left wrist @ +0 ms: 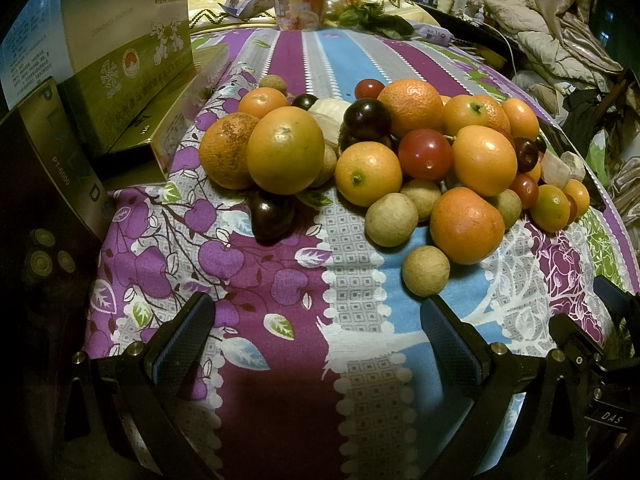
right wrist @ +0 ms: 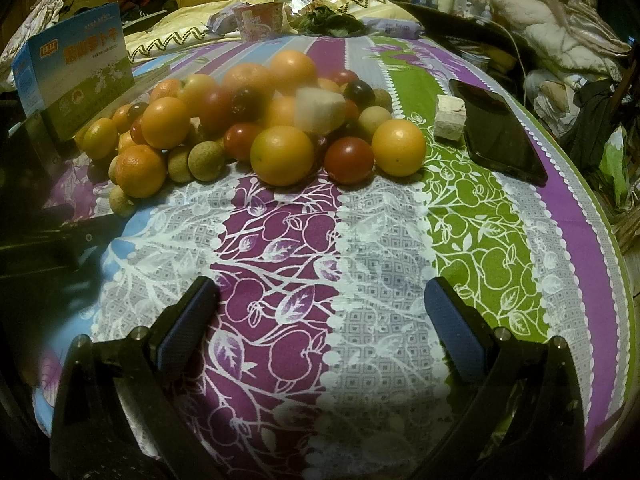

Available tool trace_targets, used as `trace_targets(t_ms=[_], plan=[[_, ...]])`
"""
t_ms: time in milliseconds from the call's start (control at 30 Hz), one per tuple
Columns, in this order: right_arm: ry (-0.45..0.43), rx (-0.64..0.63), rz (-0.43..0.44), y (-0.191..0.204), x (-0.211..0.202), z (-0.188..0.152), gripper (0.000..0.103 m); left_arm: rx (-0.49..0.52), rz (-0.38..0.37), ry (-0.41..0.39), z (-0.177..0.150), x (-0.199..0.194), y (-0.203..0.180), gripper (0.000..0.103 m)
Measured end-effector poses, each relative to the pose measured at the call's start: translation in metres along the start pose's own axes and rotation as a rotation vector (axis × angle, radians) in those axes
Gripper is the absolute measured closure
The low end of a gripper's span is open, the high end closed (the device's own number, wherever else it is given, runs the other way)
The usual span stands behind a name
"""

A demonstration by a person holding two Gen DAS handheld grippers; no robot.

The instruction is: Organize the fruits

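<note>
- A floral cloth (right wrist: 280, 240) covers the bench, bed behind.
- The fruit pile (left wrist: 360, 160) sits mid-cloth, left of the black phone (right wrist: 500, 136).
- Left gripper (left wrist: 320, 344) hovers short of the pile, jaws spread, empty.
- Right gripper (right wrist: 320, 320) likewise, jaws wide, nothing held.

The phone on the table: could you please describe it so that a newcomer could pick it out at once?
Start from the fruit pile on the patterned tablecloth and look to its right in the right wrist view. Past a small pale block lies the phone, flat, screen up. It is the only dark, glossy rectangle among round, colourful fruit.
</note>
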State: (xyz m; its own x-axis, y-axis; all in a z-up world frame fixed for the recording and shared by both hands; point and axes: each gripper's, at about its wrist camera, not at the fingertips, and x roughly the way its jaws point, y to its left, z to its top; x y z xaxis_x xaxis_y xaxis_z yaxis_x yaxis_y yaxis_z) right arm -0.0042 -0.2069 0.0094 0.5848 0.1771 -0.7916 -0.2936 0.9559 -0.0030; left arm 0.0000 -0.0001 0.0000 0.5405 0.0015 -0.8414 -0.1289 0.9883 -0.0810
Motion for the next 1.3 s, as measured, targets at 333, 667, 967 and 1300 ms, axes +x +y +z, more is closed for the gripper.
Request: trace_targets(t_ms=[333,667,967,1300], plan=[[0.0,0.0,0.0,0.0,0.0,0.0,0.0,0.0,-0.001,0.0,0.0,0.0,0.0,0.0],[-0.002,-0.001,0.0,0.0,0.001,0.0,0.0,0.009,0.019,0.0,-0.005,-0.007,-0.003,0.0],[-0.008,-0.001,0.002,-0.001,0.0,0.0,0.0,0.01,-0.067,0.009,0.007,-0.013,-0.001,0.002],[0.006,0.028,0.103,-0.011,-0.015,0.001,0.001,0.048,-0.127,0.0,0.017,-0.01,-0.015,0.031]])
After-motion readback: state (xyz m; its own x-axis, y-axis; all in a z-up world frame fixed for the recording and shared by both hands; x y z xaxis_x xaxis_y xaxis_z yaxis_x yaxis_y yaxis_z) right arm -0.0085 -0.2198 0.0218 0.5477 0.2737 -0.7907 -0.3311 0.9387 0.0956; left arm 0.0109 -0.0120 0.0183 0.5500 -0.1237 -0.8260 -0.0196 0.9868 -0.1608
